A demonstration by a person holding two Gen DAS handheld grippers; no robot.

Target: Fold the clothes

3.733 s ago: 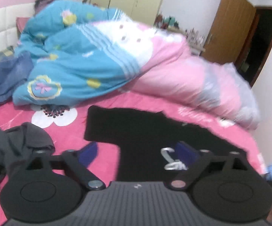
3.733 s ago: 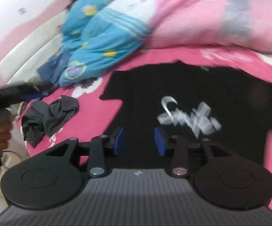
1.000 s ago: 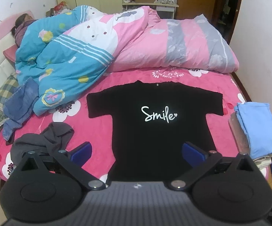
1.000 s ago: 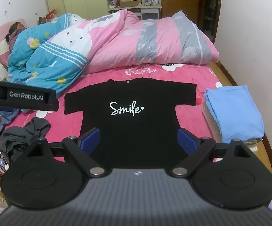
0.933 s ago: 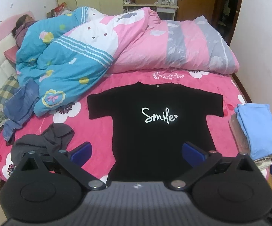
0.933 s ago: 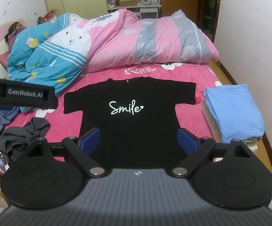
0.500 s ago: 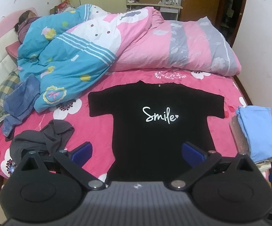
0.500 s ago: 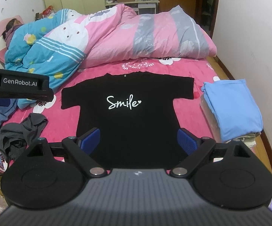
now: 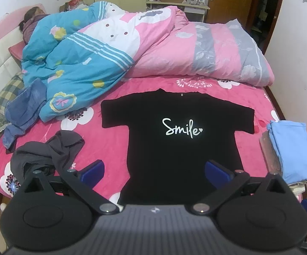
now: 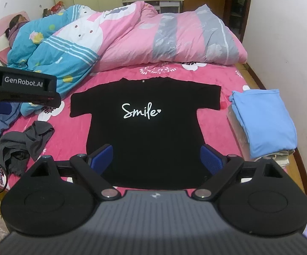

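Two grippers: you hold the left gripper [image 9: 154, 173] and right gripper [image 10: 156, 158] above the near edge of the bed [image 9: 111, 131], fingers spread wide on both, gripping nothing; blue ribbed pads [image 10: 209, 161] on black arms.
Shirt: your black shirt [image 9: 176, 140] lies flat and face up on the pink floral sheet, sleeves out, collar away from you, white "Smile" script across the chest; soft matte knit, smooth with few creases.
Grey garment: crumpled in a heap [image 9: 47, 153] to the shirt's left, apart from it.
Blue stack: folded light-blue cloth [image 10: 264, 119] at the bed's right edge, squared and flat.
Quilts: puffy blue-and-white and pink-and-grey quilts [image 9: 145, 51] bunched along the far side, over a person lying by the headboard.
Change: half a second back your view was nearly the same; a few seconds back both grippers were low over the shirt, the right one's fingers narrow, and now you are pulled back and higher.
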